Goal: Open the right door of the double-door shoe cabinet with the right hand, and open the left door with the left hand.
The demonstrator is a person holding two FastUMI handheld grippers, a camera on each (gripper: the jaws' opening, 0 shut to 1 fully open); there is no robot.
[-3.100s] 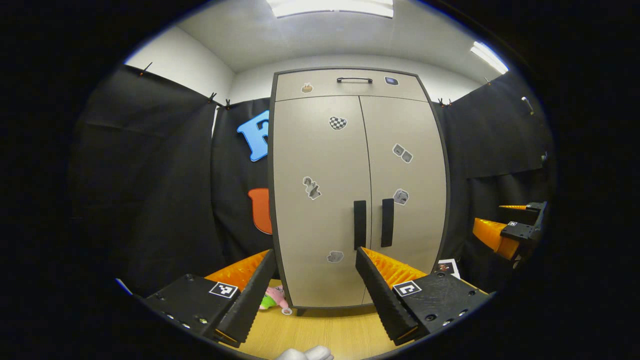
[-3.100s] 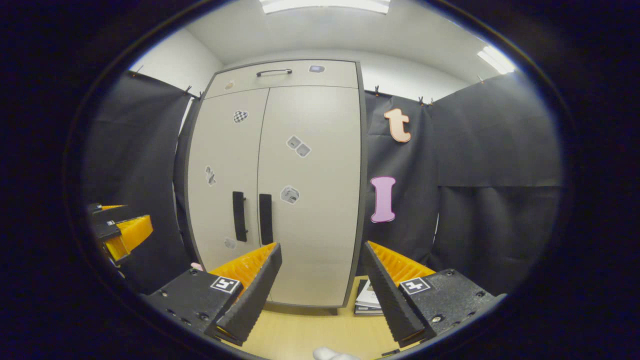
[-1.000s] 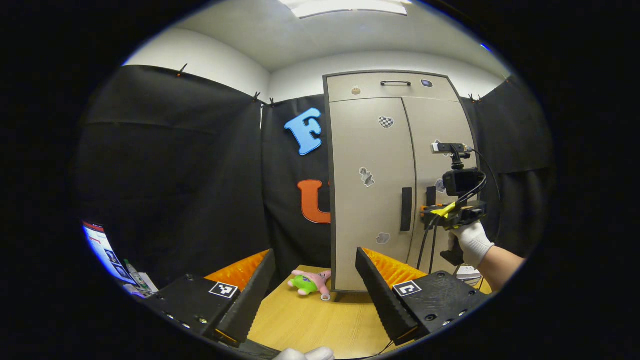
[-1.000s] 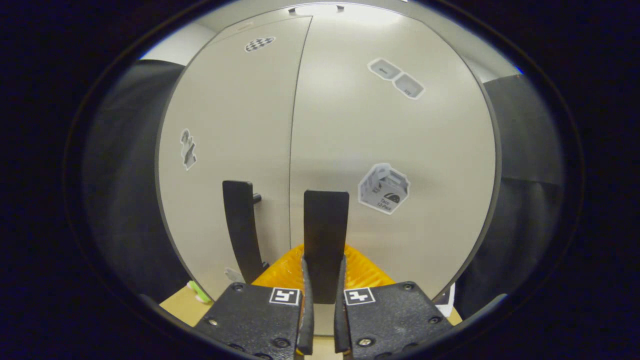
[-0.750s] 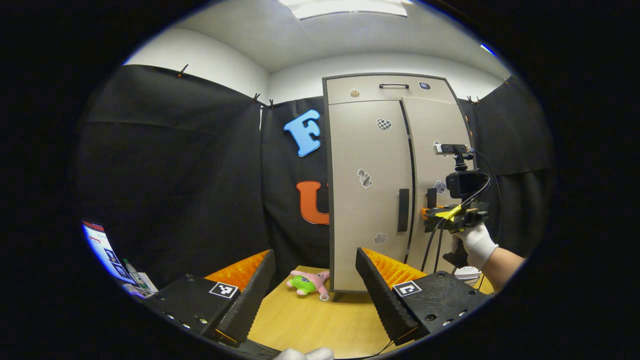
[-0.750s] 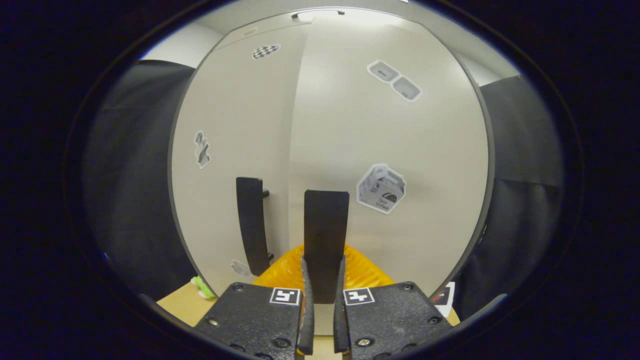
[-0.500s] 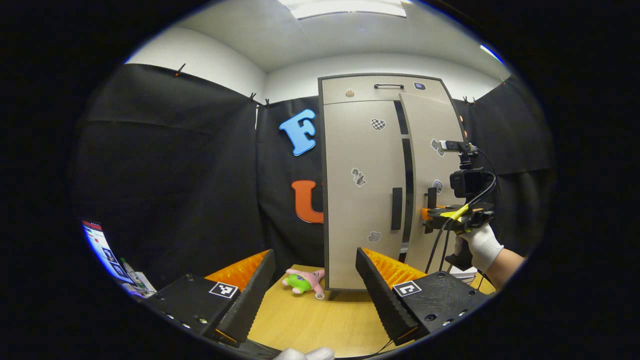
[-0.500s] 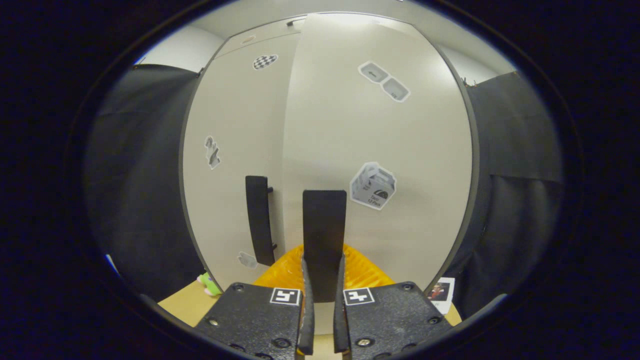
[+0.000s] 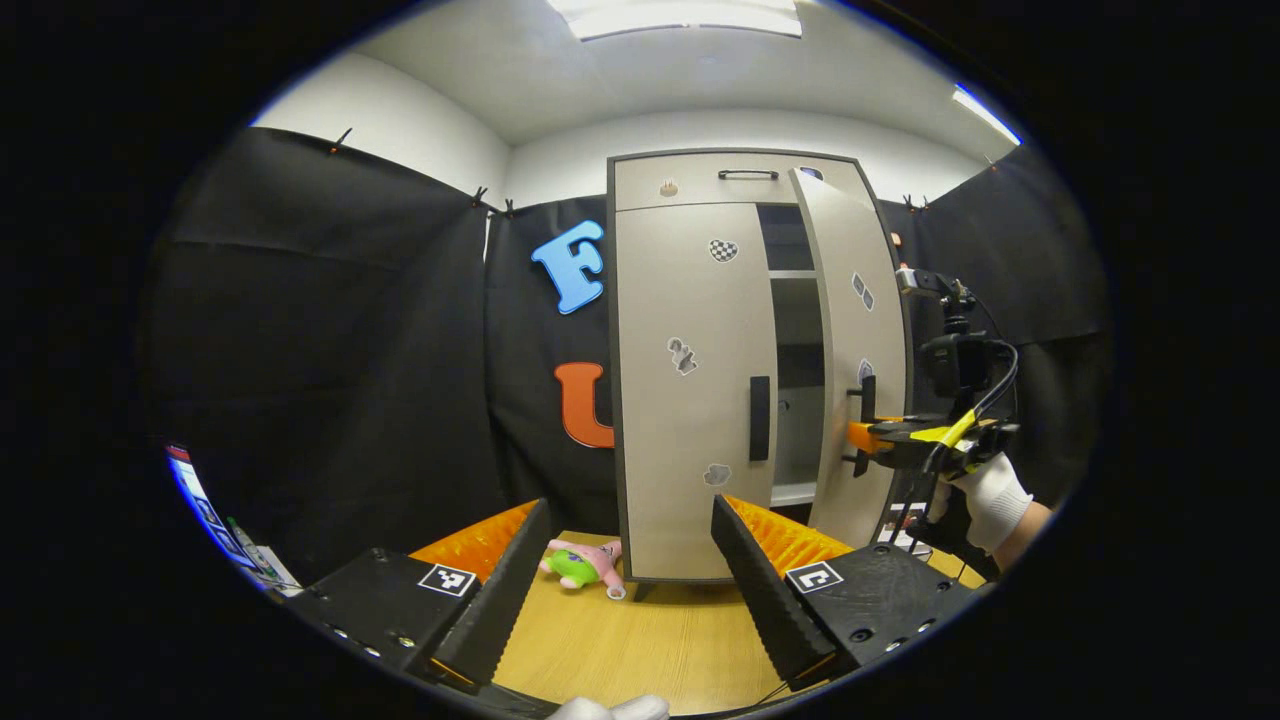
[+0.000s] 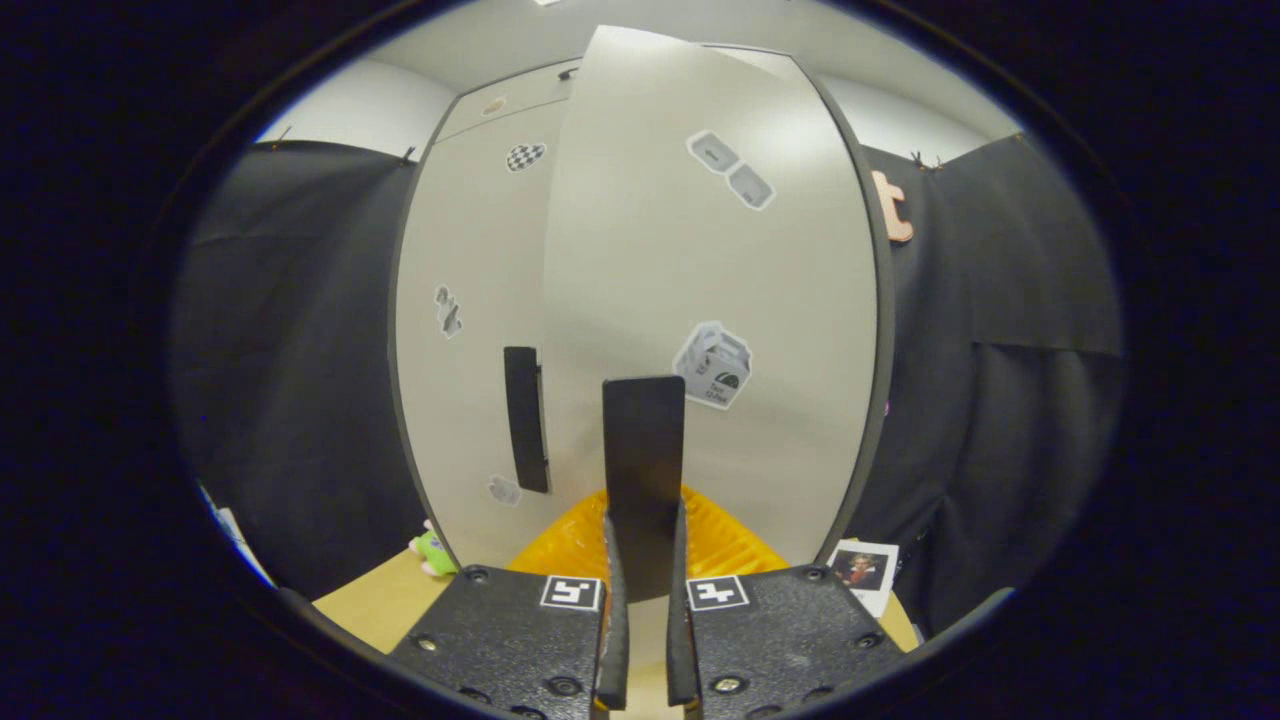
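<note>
The right tongs [image 10: 640, 640] are clamped on the right door's handle [image 10: 643, 480], both fingers pressed against the flat black bar, and the right door [image 10: 700, 300] stands partly swung out from the shoe cabinet [image 9: 690, 190], so the step in hand looks like finishing that swing. To do it well, the pull should follow the arc of the hinge on the door's outer edge rather than run straight back (a straight tug would likely twist the bar out of the grip), with the wrist turning as the panel opens. In the left gripper view the right tongs [image 9: 868, 438] and the gloved hand [image 9: 990, 490] holding them sit at that handle, with a gap showing shelves between the two doors. The left tongs [image 9: 630, 580] are spread wide and hold nothing, low over the desk [image 9: 640, 650]; the left door [image 9: 690, 380] is shut, its handle [image 9: 760, 418] above and beyond the right finger, well apart from it.
</note>
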